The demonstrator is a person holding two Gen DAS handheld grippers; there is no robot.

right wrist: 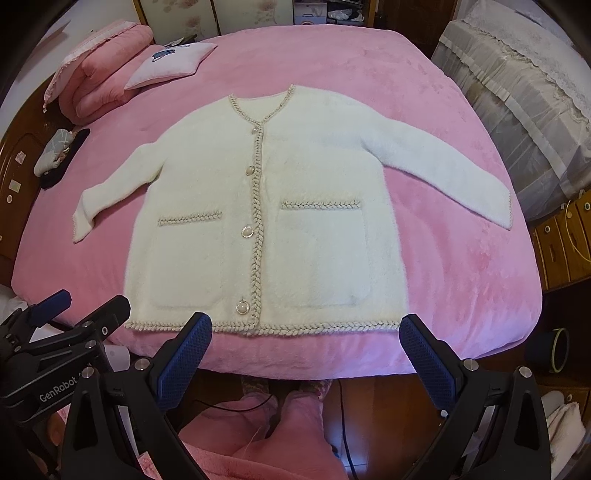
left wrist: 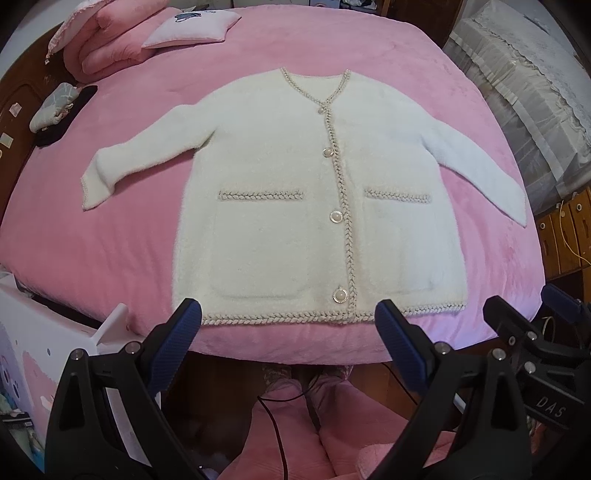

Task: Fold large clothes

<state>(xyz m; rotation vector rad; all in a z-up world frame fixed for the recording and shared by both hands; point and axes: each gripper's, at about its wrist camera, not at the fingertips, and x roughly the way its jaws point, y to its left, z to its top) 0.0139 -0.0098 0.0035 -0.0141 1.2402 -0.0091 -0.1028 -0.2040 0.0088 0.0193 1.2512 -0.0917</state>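
A white fluffy cardigan (left wrist: 295, 184) with braided beige trim, pearl buttons and two front pockets lies flat, front up, on the pink bed (left wrist: 369, 48), sleeves spread to both sides. It also shows in the right wrist view (right wrist: 280, 221). My left gripper (left wrist: 288, 314) is open and empty, held above the bed's near edge just before the cardigan's hem. My right gripper (right wrist: 306, 328) is open and empty, also before the hem. Each gripper shows at the edge of the other's view: the right one (left wrist: 528, 306) and the left one (right wrist: 81, 302).
A folded pink quilt (left wrist: 107, 40) and a small pillow (left wrist: 192, 29) lie at the bed's far left. A grey cloth bundle (left wrist: 55, 107) lies at the left edge. A covered piece of furniture (left wrist: 517, 92) stands to the right. Pink-clad legs (right wrist: 280, 413) and a cable are below.
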